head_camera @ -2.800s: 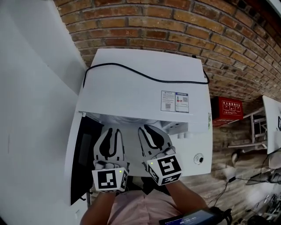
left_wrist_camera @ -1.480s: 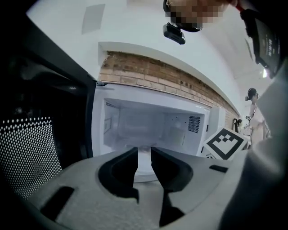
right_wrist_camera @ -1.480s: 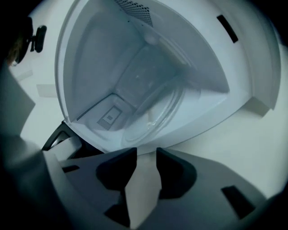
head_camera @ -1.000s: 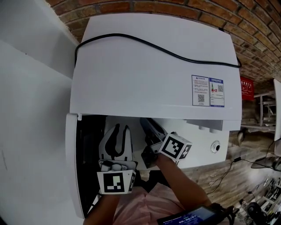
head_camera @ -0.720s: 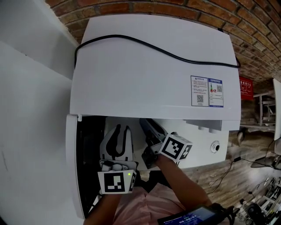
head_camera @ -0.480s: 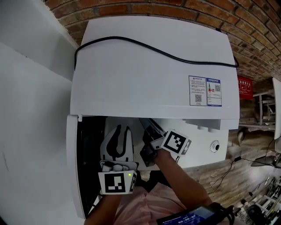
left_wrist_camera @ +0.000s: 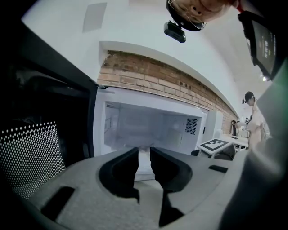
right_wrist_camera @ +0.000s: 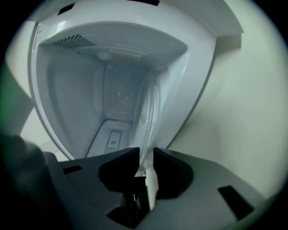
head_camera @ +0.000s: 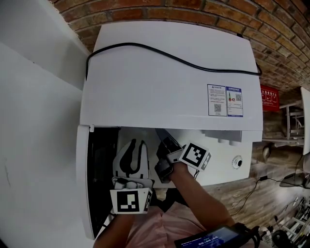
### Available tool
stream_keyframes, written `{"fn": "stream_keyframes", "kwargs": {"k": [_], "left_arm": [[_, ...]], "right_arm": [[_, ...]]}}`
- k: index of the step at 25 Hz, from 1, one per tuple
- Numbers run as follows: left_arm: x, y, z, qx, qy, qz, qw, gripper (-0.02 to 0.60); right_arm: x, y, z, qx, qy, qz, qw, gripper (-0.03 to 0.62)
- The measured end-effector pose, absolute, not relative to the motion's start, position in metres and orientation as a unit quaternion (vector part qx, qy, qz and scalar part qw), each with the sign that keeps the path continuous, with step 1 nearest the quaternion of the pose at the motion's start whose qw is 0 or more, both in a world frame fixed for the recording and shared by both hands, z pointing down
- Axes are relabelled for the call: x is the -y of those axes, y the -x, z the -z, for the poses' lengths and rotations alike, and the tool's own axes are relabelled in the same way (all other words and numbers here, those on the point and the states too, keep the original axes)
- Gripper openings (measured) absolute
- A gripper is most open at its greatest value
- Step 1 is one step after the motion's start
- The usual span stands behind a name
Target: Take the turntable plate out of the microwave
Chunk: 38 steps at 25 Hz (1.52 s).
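The white microwave stands with its door swung open to the left. The clear glass turntable plate shows edge-on in the right gripper view, its rim running down between the jaws. My right gripper, rolled onto its side, has just been closing and is now shut on that rim at the cavity's mouth. My left gripper is held upright beside it, aimed into the cavity. Its jaws have just been closing slightly; a narrow gap stays, with only the microwave's sill showing through it.
A black cable lies across the microwave's top. Behind is a brick wall, to the left a white wall. A round knob sits on the front panel. A red box stands on the floor at right.
The right gripper has rolled a little, so its marker cube has tilted. The left gripper has stayed where it was.
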<state>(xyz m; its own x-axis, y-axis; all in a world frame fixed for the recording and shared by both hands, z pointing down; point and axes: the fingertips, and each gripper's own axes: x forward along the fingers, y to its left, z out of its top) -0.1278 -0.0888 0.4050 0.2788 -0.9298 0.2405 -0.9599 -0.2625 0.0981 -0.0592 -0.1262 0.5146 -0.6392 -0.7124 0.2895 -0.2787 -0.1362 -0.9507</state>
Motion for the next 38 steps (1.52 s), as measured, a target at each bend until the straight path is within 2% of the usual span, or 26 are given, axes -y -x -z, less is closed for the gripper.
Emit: {"fn": "stream_keyframes", "kwargs": {"k": [2,12,16,20,21,23,24,30,34,35,38], "left_arm": [[0.088,0.13,-0.404,0.599,-0.79,-0.066,0.112,0.083],[0.078,0.128,-0.4,0.6,-0.79,-0.062,0.107,0.081],[0.074,0.126,-0.399,0.599,-0.791,-0.061,0.107,0.081],[0.071,0.124,-0.397,0.599,-0.791,-0.058,0.104,0.081],[0.07,0.124,-0.396,0.6,-0.791,-0.057,0.103,0.081],[0.069,0.124,-0.394,0.6,-0.791,-0.056,0.102,0.081],[0.069,0.124,-0.394,0.6,-0.792,-0.056,0.102,0.081],[0.07,0.125,-0.394,0.6,-0.791,-0.058,0.102,0.081],[0.07,0.127,-0.4,0.599,-0.791,-0.063,0.109,0.081],[0.07,0.127,-0.401,0.599,-0.791,-0.064,0.11,0.081],[0.071,0.126,-0.4,0.598,-0.792,-0.063,0.11,0.081]], "right_arm": [[0.12,0.056,-0.515,-0.626,0.399,0.649,0.166,0.043],[0.11,0.05,-0.507,-0.638,0.388,0.636,0.195,0.029],[0.098,0.048,-0.505,-0.646,0.395,0.627,0.183,0.003],[0.096,0.051,-0.501,-0.657,0.379,0.623,0.192,0.006],[0.097,0.049,-0.503,-0.65,0.38,0.629,0.194,0.009],[0.097,0.043,-0.511,-0.627,0.387,0.647,0.195,0.126],[0.099,0.04,-0.514,-0.619,0.391,0.653,0.196,0.152],[0.117,0.042,-0.52,-0.604,0.389,0.665,0.204,0.164],[0.125,0.048,-0.514,-0.622,0.373,0.659,0.199,0.105],[0.126,0.05,-0.512,-0.627,0.368,0.658,0.197,0.048],[0.126,0.048,-0.507,-0.626,0.363,0.659,0.204,0.034]]}}
